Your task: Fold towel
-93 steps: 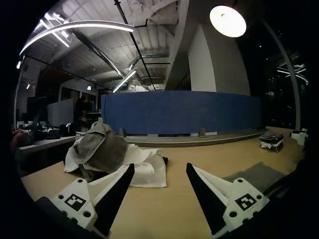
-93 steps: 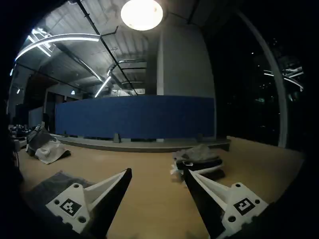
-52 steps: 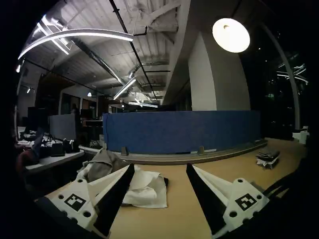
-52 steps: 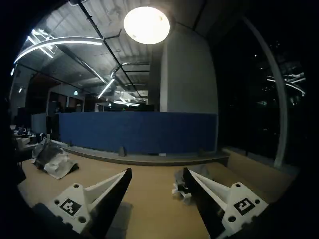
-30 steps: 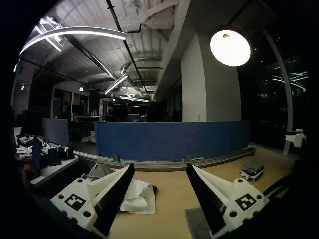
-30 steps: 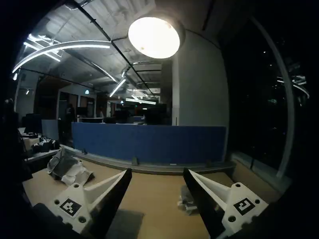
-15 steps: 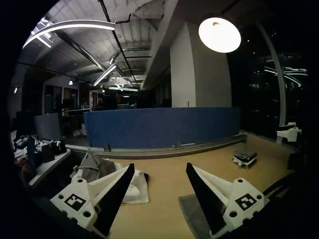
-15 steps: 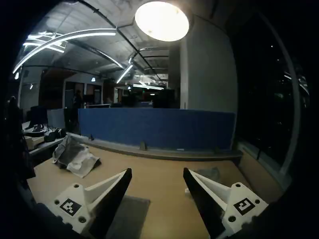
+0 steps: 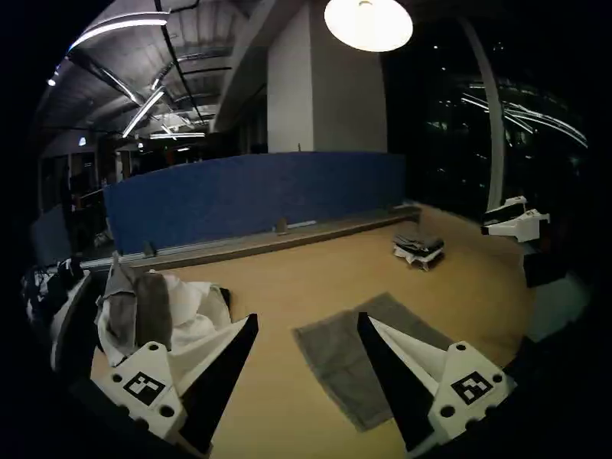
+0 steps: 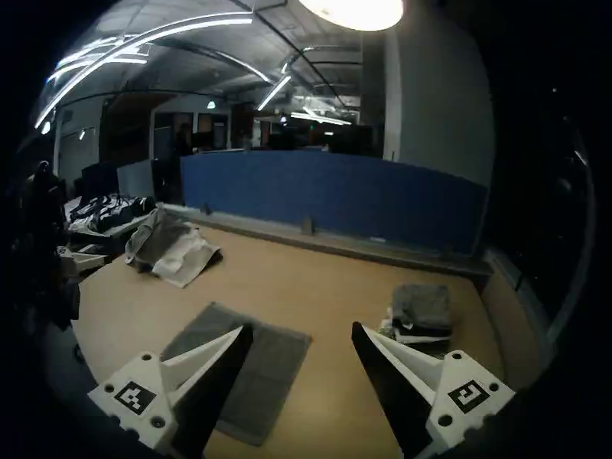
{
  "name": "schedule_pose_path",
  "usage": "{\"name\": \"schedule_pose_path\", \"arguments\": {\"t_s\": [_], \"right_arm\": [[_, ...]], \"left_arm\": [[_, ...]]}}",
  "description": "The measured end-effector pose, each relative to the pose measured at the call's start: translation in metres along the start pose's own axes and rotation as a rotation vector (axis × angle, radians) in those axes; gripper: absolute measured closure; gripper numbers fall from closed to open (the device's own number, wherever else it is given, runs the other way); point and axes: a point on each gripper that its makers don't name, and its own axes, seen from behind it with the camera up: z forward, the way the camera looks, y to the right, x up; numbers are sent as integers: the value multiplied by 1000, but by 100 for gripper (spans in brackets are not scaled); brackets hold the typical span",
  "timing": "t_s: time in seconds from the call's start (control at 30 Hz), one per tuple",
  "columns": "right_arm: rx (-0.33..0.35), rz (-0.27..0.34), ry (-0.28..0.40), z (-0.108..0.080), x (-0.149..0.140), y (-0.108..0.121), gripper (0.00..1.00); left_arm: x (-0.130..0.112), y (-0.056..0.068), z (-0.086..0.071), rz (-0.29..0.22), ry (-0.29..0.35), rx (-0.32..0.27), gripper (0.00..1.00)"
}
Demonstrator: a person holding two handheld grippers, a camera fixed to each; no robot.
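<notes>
Held fingers (image 9: 218, 359) of left gripper (image 9: 306, 317) wide apart, gripping nothing; likewise with right gripper (image 10: 301, 327). Hovered both over a tan wooden counter (image 9: 306, 275), long and broad, lit warm from above.

Saw the towel (image 9: 336, 359), grey, spread flat and unfolded on the counter just ahead of both grippers. Found it partly hidden by the right-hand finger in the left gripper view, and by the left-hand finger in the right gripper view (image 10: 260, 367). Could not tell whether any fingertip touched it.

Noted a loose pile (image 9: 168, 306) of white and grey cloths well apart from the towel, toward the counter's left end. Noted a small stack (image 10: 421, 306) of folded cloths on the other side, nearer the far edge.

Made out a low blue partition (image 10: 329, 191) running along the whole back of the counter. Beyond it, picked out a dim open office with exposed ducts and strip lights on the ceiling (image 10: 191, 46), and cluttered desks (image 10: 107, 210) off to the left. Marked a round lamp (image 9: 367, 23) glowing overhead beside a pale column (image 9: 325, 84), and dark windows (image 9: 444, 130) on the right.
</notes>
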Motion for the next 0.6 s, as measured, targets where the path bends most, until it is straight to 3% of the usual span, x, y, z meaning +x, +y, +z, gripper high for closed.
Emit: {"name": "schedule_pose_path", "arguments": {"t_s": [0.23,0.6], "right_arm": [[74,-48,-107,-2,-27,-14,0],[129,-58,-188,0,-62,-30,0]], "left_arm": [[-19,20,5,28,-67,-76,3],[-55,43,12,50,-137,-133,3]]}}
